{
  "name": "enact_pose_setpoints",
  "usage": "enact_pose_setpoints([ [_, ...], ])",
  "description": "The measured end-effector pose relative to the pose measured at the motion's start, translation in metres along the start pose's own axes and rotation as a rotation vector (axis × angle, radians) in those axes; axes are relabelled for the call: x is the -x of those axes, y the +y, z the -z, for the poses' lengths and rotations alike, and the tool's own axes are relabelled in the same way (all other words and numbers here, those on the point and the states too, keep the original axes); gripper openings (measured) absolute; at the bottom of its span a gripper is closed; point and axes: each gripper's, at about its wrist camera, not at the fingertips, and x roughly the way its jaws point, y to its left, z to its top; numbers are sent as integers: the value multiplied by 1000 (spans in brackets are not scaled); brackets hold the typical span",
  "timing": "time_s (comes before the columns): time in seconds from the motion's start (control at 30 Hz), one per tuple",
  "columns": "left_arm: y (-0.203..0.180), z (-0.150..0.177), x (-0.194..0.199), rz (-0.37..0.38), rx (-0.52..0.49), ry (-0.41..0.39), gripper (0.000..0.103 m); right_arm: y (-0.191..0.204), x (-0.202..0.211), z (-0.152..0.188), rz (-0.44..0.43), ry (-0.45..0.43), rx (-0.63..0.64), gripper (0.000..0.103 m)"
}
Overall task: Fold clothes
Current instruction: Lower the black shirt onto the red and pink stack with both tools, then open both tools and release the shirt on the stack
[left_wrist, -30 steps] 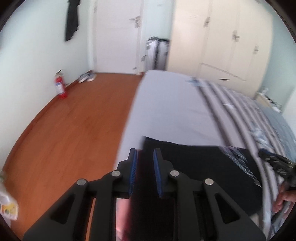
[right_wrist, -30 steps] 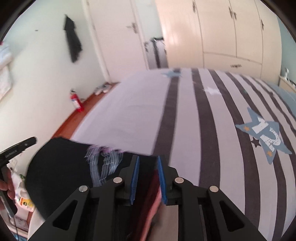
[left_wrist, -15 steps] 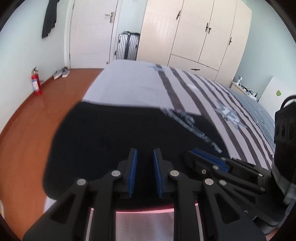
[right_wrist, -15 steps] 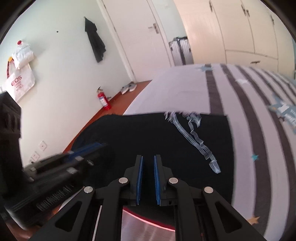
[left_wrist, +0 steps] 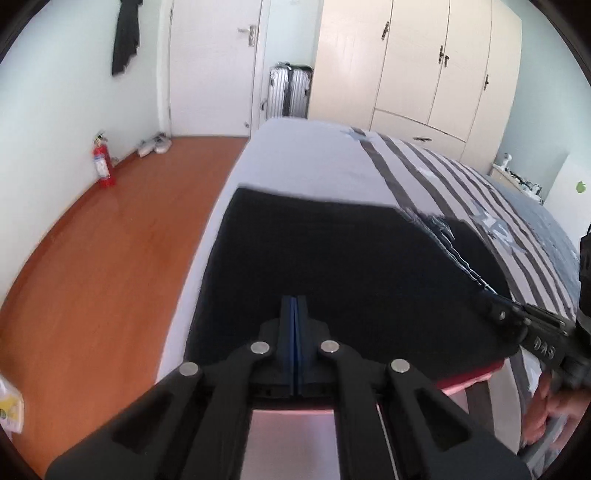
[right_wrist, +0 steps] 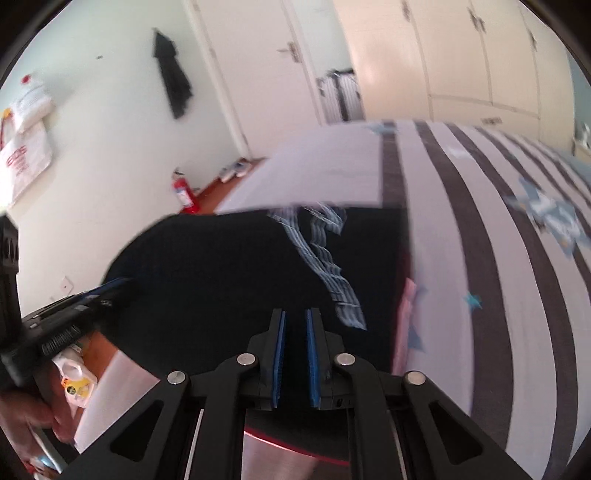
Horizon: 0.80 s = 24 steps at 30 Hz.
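A black folded cloth garment [left_wrist: 332, 258] bears a pale blue-and-white striped print [right_wrist: 325, 266]; the bedsheet [right_wrist: 480, 221] is white with dark grey stripes and blue stars.

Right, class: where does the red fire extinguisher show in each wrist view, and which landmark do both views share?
Left wrist view: the fire extinguisher stands at the left, on the wooden floor against the wall.
Right wrist view: the fire extinguisher is left of centre, against the same wall, partly blurred.
Shared landmark: the dark coat hanging on the wall above it, beside the white door.
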Motion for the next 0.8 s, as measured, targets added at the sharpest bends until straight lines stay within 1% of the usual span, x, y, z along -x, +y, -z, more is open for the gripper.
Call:
enact_pose_setpoints([
  [0.03, 1, -2, 3, 4, 1, 3, 2, -3, 1, 1, 4, 6, 10, 0],
  [0.17, 9, -7, 13, -28, 16, -26, 2, -5, 15, 0, 12, -20, 36, 0],
  [0.23, 19, 0, 5, -34, 32, 1, 2, -9, 14, 3, 15, -15, 36, 0],
  [0.3, 25, -2, 3, -42, 21, 5, 2, -11, 11, 6, 7, 2, 47, 0],
  [0.37, 26, -8, 11, -56, 41, -6, 2, -13, 15, 3, 5, 4, 48, 0],
  [0.43, 25, -21, 14, -56, 48, -25, 2, -18, 26, -5, 22, -21, 22, 0],
  [0.47, 24, -29, 13, -53, 48, -37, 2, -20, 31, -13, 28, -46, 5, 4],
  [0.5, 22, -37, 11, -49, 46, -48, 2, -20, 31, -19, 27, -56, 1, 5],
  [0.57, 15, -54, -1, -36, 33, -58, 2, -18, 23, -38, 25, -66, 3, 5],
  [0.67, 10, -70, -31, -40, 20, -25, 2, -10, -1, -58, 29, -55, 20, 5],
  [0.73, 11, -69, -48, -69, 20, 5, 2, -8, -20, -66, 36, -30, 21, 5],
  [0.8, 13, -65, -61, -88, 26, 24, 2, -8, -36, -64, 54, 1, 34, 5],
])
